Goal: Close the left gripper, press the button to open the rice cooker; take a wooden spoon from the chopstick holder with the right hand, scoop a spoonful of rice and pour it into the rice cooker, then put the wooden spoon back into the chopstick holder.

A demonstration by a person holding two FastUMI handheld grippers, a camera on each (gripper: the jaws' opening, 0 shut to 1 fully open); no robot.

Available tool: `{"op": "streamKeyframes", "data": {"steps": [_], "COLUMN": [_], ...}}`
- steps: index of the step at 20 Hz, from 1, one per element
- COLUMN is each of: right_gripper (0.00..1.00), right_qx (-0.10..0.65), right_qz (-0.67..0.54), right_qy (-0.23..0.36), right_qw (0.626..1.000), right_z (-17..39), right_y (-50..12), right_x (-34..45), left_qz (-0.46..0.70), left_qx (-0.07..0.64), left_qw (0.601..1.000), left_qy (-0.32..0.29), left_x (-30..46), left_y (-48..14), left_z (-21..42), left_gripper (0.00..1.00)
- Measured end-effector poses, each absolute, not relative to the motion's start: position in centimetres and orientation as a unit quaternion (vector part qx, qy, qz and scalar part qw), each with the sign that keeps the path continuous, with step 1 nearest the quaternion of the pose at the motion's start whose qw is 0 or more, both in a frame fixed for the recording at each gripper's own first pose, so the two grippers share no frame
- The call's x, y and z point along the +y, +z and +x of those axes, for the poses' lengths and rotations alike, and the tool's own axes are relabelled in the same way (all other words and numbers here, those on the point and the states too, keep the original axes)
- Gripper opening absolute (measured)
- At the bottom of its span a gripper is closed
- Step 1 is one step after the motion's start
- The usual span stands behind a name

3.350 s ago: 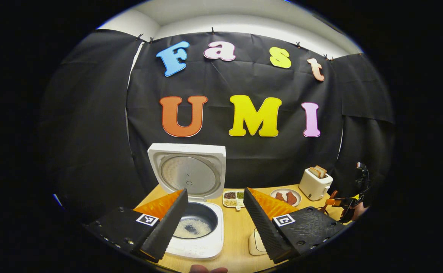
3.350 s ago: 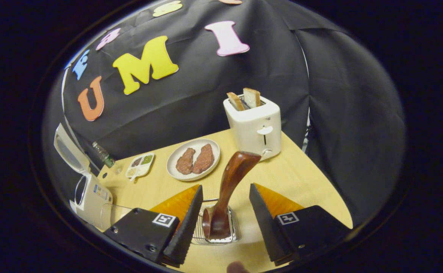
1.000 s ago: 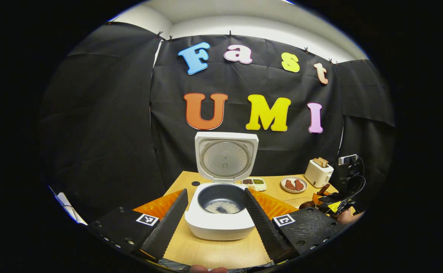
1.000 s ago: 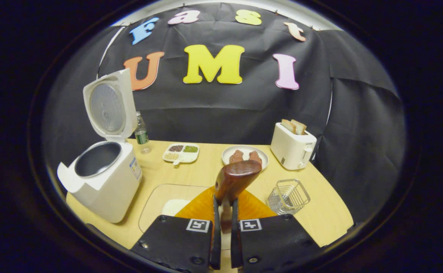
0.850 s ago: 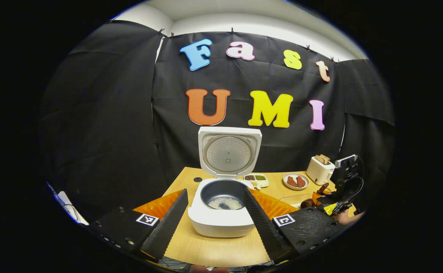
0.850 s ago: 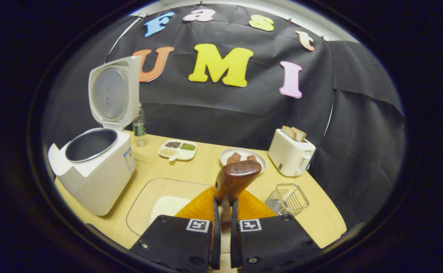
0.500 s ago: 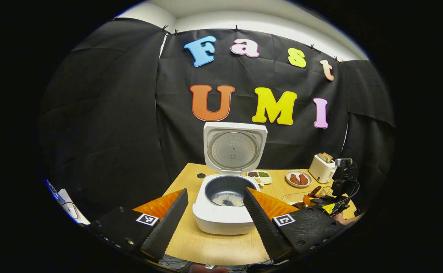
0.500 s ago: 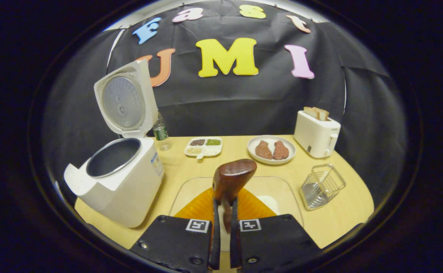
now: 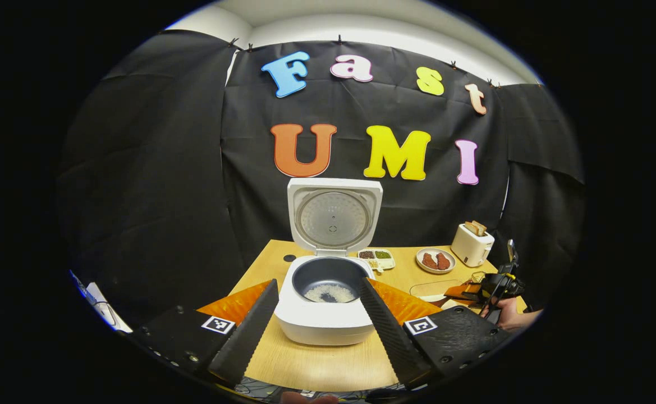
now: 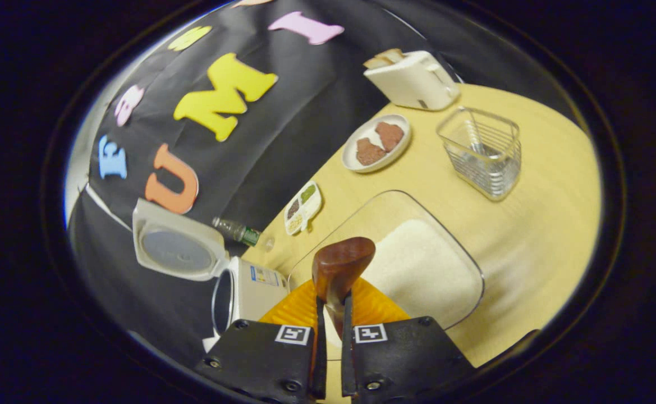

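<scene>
Left gripper [image 9: 316,320] holds its jaws spread wide; right gripper [image 10: 329,342] is rolled sideways, jaws clamped

light: even, bright | edges: fisheye-warped | right gripper view: slight motion blur

The left gripper [image 9: 317,322] has two black blocks, each with a square black-and-white marker and small screws, carrying ridged black fingers [image 9: 247,335] backed by orange wedges. The right gripper [image 10: 330,336] is built alike: black screwed blocks with square markers, thin black fingers [image 10: 320,353], and ribbed orange backing. Seen from the left gripper view, it carries black cables and a yellow part.
</scene>
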State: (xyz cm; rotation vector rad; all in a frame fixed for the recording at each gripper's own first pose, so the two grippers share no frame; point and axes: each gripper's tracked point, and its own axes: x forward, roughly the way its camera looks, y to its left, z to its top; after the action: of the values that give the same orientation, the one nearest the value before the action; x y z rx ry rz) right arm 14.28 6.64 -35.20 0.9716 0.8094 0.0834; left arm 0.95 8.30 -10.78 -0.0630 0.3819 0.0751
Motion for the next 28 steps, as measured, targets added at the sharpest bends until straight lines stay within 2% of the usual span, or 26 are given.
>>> {"op": "streamKeyframes", "data": {"steps": [2,6,10,14,17,21,24,28], "right_gripper": [0.15,0.15,0.15,0.15,0.15,0.15,0.15,0.15], "right_qx": [0.372,0.358,0.334,0.313,0.303,0.310,0.327,0.348], "right_qz": [0.500,0.522,0.564,0.562,0.555,0.550,0.534,0.475], "right_qy": [0.035,0.033,0.042,0.084,0.119,0.181,0.214,0.240], "right_qw": [0.781,0.773,0.754,0.761,0.766,0.754,0.750,0.772], "right_z": [14.3,14.4,14.8,16.4,18.3,21.2,22.7,23.8], "right_y": [-35.0,-34.2,-29.9,-23.6,-18.8,-14.4,-13.9,-16.4], "right_x": [5.4,2.0,-1.0,0.0,3.5,11.5,17.8,24.7], "left_qz": [-0.030,-0.032,-0.031,-0.032,-0.029,-0.029,-0.026,-0.011], "left_qx": [0.190,0.185,0.171,0.159,0.149,0.139,0.133,0.141], "left_qw": [0.981,0.982,0.985,0.987,0.988,0.988,0.988,0.984], "left_qy": [0.033,0.019,0.001,0.005,0.023,0.055,0.079,0.105], "left_x": [7.4,5.0,2.7,2.5,3.7,6.2,8.1,10.4], "left_y": [-10.7,-10.1,-9.2,-8.9,-8.4,-8.0,-7.7,-8.0], "left_z": [1.4,2.4,3.5,4.2,3.8,2.7,1.9,0.4], "left_gripper": [0.94,0.95,0.94,0.94,0.94,0.94,0.94,0.94]}}
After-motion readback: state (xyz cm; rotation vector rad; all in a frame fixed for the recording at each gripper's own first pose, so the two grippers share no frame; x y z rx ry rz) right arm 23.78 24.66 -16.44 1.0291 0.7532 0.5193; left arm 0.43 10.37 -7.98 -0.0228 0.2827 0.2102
